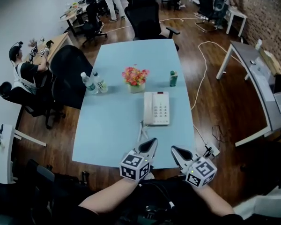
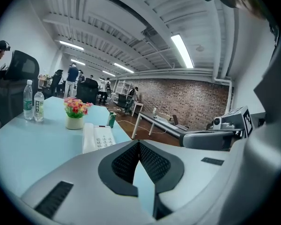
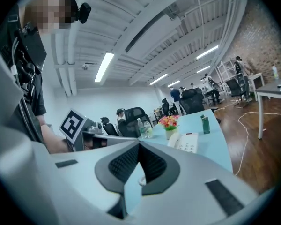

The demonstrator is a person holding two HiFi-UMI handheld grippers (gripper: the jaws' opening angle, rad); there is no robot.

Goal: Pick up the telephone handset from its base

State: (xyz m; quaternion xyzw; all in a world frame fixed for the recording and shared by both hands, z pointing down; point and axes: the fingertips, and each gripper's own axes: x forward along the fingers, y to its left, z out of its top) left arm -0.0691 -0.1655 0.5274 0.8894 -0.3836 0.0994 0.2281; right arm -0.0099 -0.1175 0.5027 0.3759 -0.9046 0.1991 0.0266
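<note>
- Leftmost, a seated person [image 1: 25, 74] is at a side desk, well apart from the pale blue table [image 1: 107, 135].
- Two water bottles [image 1: 94, 83] stand upright side by side near the table's left edge.
- Just right of them, a pot of flowers [image 1: 136, 78] sits at the table's middle.
- At the near edge, the left gripper [image 1: 151, 142] hovers with its jaws pressed together at the tips and nothing between them; it points toward the telephone.
- On the table, the white telephone [image 1: 157, 108] lies flat between the flowers and the grippers. Its handset [image 1: 148, 108] rests along the left side of the base, untouched by either gripper.
- A green can [image 1: 173, 78] stands upright beyond the telephone's right corner.
- Rightmost, the right gripper [image 1: 175, 150] is beside the left one, apart from it, its jaws likewise closed tip to tip on nothing.
</note>
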